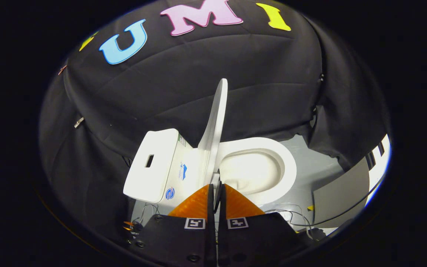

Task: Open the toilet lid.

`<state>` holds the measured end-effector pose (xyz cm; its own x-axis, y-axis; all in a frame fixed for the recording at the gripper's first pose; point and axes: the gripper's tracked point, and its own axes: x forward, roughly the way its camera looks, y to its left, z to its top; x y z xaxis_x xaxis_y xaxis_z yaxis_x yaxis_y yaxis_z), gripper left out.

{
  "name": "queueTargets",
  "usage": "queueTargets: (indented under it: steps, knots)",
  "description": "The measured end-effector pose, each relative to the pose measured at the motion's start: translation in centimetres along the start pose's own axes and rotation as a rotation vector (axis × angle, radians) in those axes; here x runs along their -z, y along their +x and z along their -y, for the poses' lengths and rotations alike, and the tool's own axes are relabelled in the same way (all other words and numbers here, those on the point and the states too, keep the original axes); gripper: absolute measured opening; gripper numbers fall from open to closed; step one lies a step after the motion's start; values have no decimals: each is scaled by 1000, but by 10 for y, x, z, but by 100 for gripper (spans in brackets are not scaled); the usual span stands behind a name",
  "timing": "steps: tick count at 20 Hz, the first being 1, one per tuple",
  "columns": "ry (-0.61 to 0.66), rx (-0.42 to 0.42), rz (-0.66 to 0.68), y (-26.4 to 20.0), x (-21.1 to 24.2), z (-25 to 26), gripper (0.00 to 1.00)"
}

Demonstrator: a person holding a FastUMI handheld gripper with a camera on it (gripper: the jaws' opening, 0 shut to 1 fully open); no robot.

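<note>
Now tool (216, 193) clamps raised toilet lid (215, 126) edge.

Lower edge of the toilet lid (215, 126) hidden between the fingers of the gripper (216, 191); fingers nearly together on it, contact itself not visible; near rim of the bowl (269, 167) covered by the fingers; labels on the tank (154, 167) too small to read; thin cables (291, 215) on the floor run under the gripper body; white panel (378, 159) far right cut off.
</note>
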<state>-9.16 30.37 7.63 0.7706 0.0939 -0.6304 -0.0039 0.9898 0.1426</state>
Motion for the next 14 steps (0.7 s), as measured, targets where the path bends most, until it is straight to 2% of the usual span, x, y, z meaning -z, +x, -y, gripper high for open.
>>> queueTargets:
  steps: [14]
  knots:
    - [-198, 123, 56, -2, 2, -102, 8]
